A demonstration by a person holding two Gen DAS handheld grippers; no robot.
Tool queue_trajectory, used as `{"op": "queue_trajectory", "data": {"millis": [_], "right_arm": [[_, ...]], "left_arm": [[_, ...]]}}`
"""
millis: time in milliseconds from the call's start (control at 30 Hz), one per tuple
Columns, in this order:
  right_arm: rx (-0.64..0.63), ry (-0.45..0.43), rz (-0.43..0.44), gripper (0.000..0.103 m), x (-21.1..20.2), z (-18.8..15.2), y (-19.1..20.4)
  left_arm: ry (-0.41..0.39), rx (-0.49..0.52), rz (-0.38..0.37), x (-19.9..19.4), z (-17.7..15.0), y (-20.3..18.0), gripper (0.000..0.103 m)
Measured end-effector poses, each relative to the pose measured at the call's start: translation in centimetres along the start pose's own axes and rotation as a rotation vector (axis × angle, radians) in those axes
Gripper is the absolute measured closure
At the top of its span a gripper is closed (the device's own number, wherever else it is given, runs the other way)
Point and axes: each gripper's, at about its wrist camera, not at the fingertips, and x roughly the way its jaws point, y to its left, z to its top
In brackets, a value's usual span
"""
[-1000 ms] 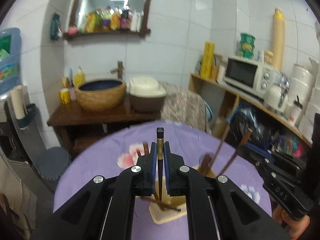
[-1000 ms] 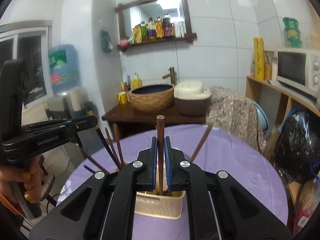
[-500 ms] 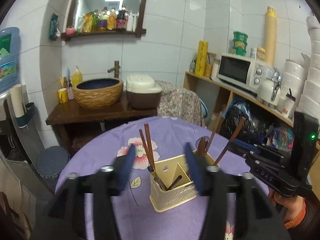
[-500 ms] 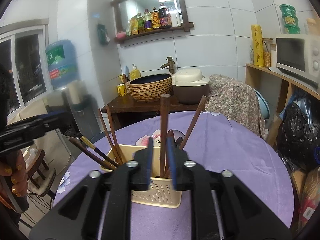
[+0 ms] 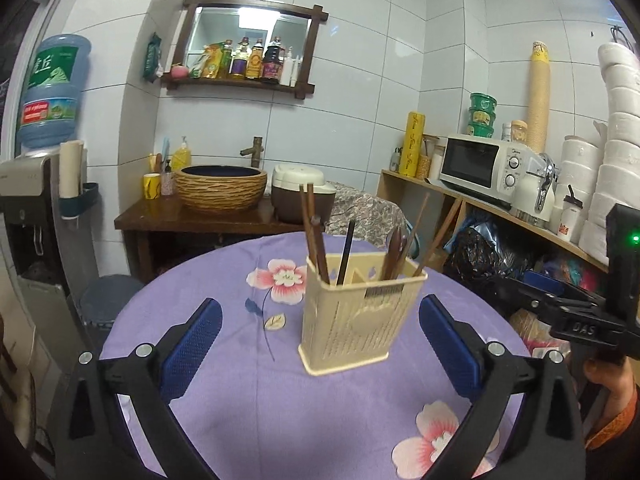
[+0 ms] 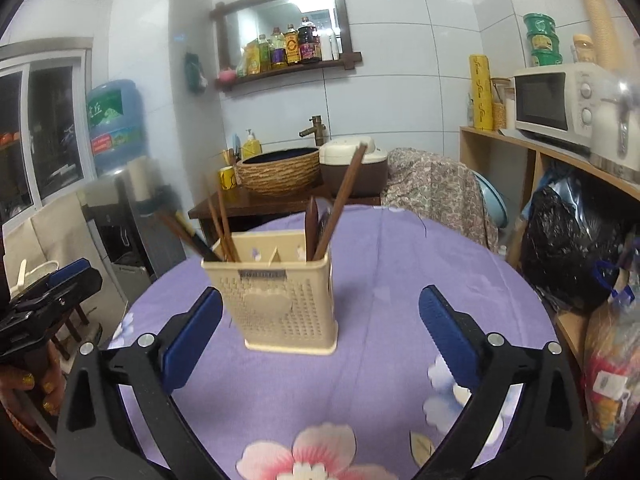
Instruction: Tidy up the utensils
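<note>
Both grippers empty, chopsticks standing in the cream holder

Left wrist view: the left gripper [image 5: 320,332] has its fingers spread wide, holding nothing; the chopsticks [image 5: 316,236] lean inside the utensil holder [image 5: 360,312] on the purple tablecloth [image 5: 248,392]. Right wrist view: the right gripper [image 6: 320,328] is spread too. The sticks seem light, stiff, smooth; I would pinch the upper shaft.
</note>
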Motion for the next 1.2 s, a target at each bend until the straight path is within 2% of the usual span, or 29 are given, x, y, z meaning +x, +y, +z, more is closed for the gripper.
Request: {"op": "queue_trajectory", "data": {"millis": [100,233,433,600,733,933,1200], "right_arm": [[0.004,0.003,0.005,0.006,-1.4,-3.0,0.2],[0.016,-0.017,0.008,0.006,-3.8,-7.6,1.1],[0.013,-0.116,-0.030,0.006,-9.1,-12.0,3.1],[-0.013,-0.161,-0.022,0.006,-12.9,-13.7,4.9],[-0.038,-0.180,-0.011,0.006,-15.1,-15.0,6.8],[-0.068,-0.193,0.015,0.006,-16.5,-15.9,8.7],[-0.084,-0.200,0.006,0.006,-17.4,-16.0,9.3]], "left_arm": [[-0.034,0.031,0.022,-1.9,-2.3,-0.7,0.005],[-0.020,0.044,0.047,-4.0,-5.0,-1.5,0.005],[-0.038,0.043,0.101,-7.5,-8.0,-2.6,0.005],[-0.089,0.041,0.147,-10.9,-9.7,-3.8,0.005],[-0.115,0.015,0.151,-12.9,-10.7,-4.0,0.005],[-0.147,-0.002,0.191,-15.1,-11.7,-4.4,0.005],[-0.164,-0.007,0.193,-15.8,-11.7,-4.8,0.005]]}}
